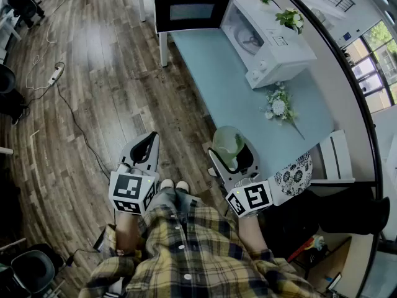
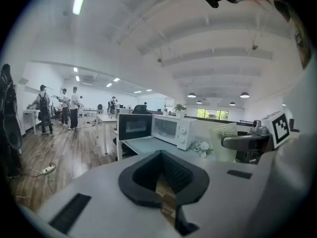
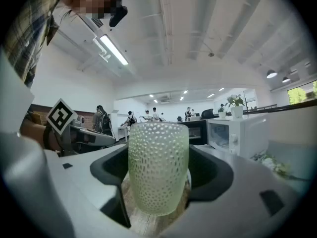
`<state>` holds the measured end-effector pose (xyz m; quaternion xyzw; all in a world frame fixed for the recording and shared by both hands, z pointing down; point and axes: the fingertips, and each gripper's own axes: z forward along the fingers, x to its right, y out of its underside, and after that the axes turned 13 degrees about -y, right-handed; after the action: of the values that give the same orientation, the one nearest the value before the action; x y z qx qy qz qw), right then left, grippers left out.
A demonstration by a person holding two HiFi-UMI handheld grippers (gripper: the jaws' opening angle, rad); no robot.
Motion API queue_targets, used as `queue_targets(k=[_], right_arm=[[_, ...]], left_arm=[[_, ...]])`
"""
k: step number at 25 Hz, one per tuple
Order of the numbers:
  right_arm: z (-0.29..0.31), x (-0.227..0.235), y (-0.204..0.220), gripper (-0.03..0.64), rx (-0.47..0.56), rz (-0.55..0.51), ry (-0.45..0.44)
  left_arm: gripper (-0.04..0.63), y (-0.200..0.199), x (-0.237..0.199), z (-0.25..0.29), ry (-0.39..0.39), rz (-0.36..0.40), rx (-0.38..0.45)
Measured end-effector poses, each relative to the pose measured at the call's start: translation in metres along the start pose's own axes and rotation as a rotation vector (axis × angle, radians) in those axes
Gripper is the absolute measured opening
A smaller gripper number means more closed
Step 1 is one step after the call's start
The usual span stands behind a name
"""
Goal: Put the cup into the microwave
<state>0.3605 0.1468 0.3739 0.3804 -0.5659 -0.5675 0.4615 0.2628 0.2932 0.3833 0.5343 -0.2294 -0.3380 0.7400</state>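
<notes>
Above the wood-plank floor [image 1: 93,104], by the near corner of the pale blue bench [image 1: 229,92], the right tongs [image 1: 232,156] carry a pale green, dimpled glass cup [image 3: 158,167]. The cup stands upright in the air, and the black jaws are spread wide and pressed against its two sides.

From the cup, the boxy white microwave oven [image 1: 267,39] sits at about 1 o'clock, at the far end of the bench. Its dark-windowed door [image 1: 191,12] is swung fully open toward 9 o'clock, and a small potted plant [image 1: 290,18] stands on its top. A bunch of white and green flowers [image 1: 278,106] lies on the bench between cup and oven, at roughly 2 o'clock from the cup.

At 9 o'clock from the right tongs, the left tongs [image 1: 144,149] hang over the floor, tipped slightly downward. Their jaws are closed together with nothing between them.
</notes>
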Motion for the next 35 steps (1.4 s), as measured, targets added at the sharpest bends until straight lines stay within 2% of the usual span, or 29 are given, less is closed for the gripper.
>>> queue_targets(k=[9,15,26,35], right_arm=[[0.004,-0.003,0.005,0.348,0.009,0.047,-0.040],[0.038,0.008,0.008,0.348,0.001,0.057,-0.033],[0.153,0.039,-0.014,0.348,0.010,0.042,0.069],[0.216,0.057,-0.011,0.348,0.002,0.068,0.144]], left_arm=[[-0.008,0.008,-0.001,-0.011,-0.035,0.004,-0.011],[-0.008,0.006,-0.026,0.016,-0.034,-0.006,-0.006],[-0.008,-0.051,-0.100,0.122,0.097,0.039,0.033],[-0.008,-0.065,-0.149,0.176,0.161,0.069,0.017]])
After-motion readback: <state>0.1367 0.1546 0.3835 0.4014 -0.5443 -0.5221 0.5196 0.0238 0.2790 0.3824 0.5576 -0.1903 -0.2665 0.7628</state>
